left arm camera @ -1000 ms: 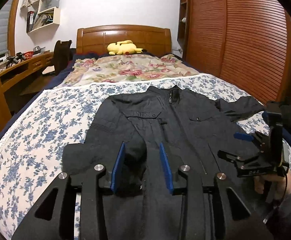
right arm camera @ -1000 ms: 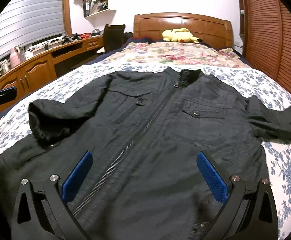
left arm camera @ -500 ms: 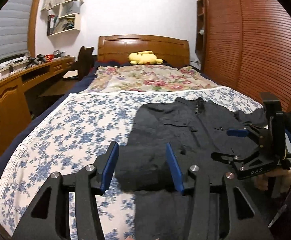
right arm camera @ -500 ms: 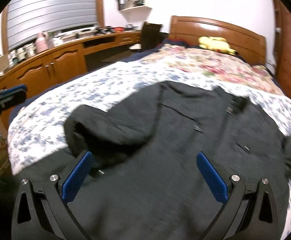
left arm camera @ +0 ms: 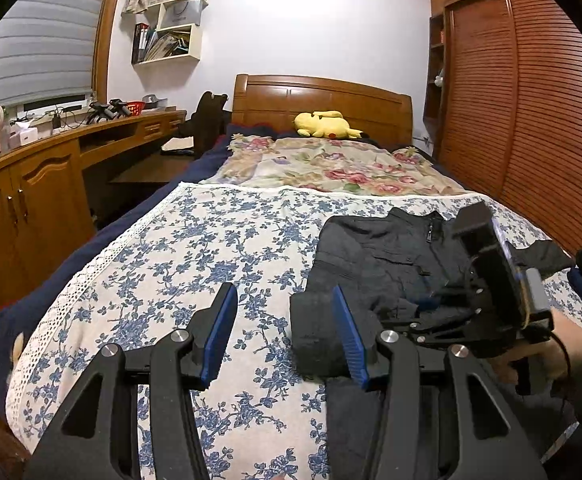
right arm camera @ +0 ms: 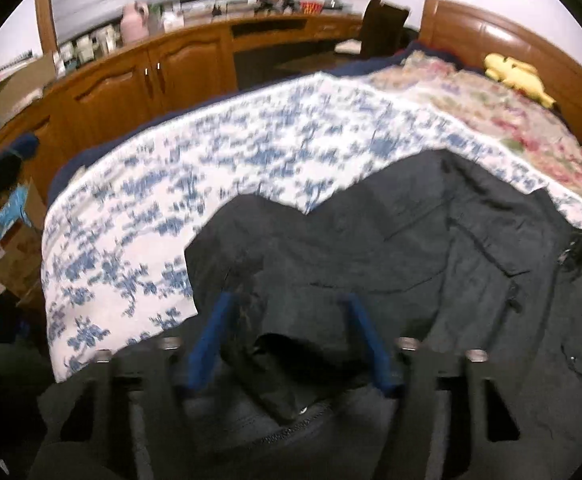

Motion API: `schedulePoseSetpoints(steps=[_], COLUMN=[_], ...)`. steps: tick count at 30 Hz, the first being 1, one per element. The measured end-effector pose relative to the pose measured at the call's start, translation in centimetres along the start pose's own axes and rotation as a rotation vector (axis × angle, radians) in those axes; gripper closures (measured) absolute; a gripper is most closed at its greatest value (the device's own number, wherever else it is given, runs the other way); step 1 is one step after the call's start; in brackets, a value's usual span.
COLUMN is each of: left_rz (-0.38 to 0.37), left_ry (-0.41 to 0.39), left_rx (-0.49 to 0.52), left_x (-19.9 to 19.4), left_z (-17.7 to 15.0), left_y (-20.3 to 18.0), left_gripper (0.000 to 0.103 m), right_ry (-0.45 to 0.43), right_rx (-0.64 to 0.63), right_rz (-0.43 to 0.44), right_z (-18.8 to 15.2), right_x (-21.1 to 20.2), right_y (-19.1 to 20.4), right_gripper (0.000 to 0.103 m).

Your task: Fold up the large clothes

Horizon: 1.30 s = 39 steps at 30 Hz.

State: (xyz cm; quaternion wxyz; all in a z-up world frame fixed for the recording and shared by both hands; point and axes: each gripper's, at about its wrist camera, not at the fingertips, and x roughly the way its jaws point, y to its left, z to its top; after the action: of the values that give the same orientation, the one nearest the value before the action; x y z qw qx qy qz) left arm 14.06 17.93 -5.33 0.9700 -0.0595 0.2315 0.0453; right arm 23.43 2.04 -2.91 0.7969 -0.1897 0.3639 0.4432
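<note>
Nearest to us in the left wrist view, our left gripper [left arm camera: 285, 338] has its blue-padded fingers [left arm camera: 219, 330] spread with only the blue-flowered bedspread [left arm camera: 195, 264] between them; the folded cuff of the black jacket's sleeve [left arm camera: 315, 334] lies just outside the right-hand pad, and we cannot tell whether it touches; in the right wrist view our right gripper [right arm camera: 291, 344] is closing its jaws over a bunched fold of that sleeve [right arm camera: 275, 320], the cloth sitting between the blue pads [right arm camera: 211, 336], though the blur keeps us from saying that they press it yet; the same gripper shows in the left wrist view at the right edge, held in a hand [left arm camera: 547, 344] above the jacket's lower front; the black jacket [left arm camera: 383, 256] lies face up on the right half of the bed, zip closed, collar toward the headboard [left arm camera: 323, 100], one sleeve folded in across its body; beyond it a rose-patterned cover [left arm camera: 331, 168] spans the bed; on that, near the headboard, lies a yellow plush toy [left arm camera: 325, 124]; to the left runs a long wooden desk [left arm camera: 43, 168] with cupboards below, and to the right a slatted wardrobe [left arm camera: 531, 100].
</note>
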Motion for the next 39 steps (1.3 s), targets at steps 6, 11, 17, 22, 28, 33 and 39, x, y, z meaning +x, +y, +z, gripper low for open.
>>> schedulePoseSetpoints(steps=[6, 11, 17, 22, 28, 33, 39], left_rz=[-0.027, -0.059, -0.107, -0.130, -0.144, -0.155, -0.155], left_ry=[-0.008, -0.011, 0.009, 0.022, 0.034, 0.044, 0.042], left_rx=[-0.007, 0.004, 0.018, 0.024, 0.030, 0.045, 0.053], left_x=[-0.1, 0.2, 1.1, 1.9, 2.8, 3.1, 3.1], left_z=[0.1, 0.2, 0.1, 0.2, 0.4, 0.3, 0.3], left_y=[-0.6, -2.1, -4.1, -5.6, -6.9, -7.8, -8.2], left_gripper=[0.053, 0.053, 0.053, 0.053, 0.053, 0.053, 0.053], right_ry=[-0.057, -0.199, -0.261, -0.197, -0.142, -0.154, -0.165], right_rx=[0.015, 0.126, 0.292, 0.432, 0.454, 0.411, 0.340], right_rz=[-0.042, -0.109, -0.248, -0.325, -0.455, -0.516, -0.373], right_z=[0.2, -0.8, -3.1, -5.7, -4.8, -3.9, -3.9], right_x=[-1.8, -6.9, -10.3, -9.2, -7.2, -6.8, -5.6], right_y=[-1.4, -5.5, -11.8, -17.1, -18.7, -16.4, -13.0], right_gripper=[0.093, 0.094, 0.094, 0.091, 0.064, 0.044, 0.038])
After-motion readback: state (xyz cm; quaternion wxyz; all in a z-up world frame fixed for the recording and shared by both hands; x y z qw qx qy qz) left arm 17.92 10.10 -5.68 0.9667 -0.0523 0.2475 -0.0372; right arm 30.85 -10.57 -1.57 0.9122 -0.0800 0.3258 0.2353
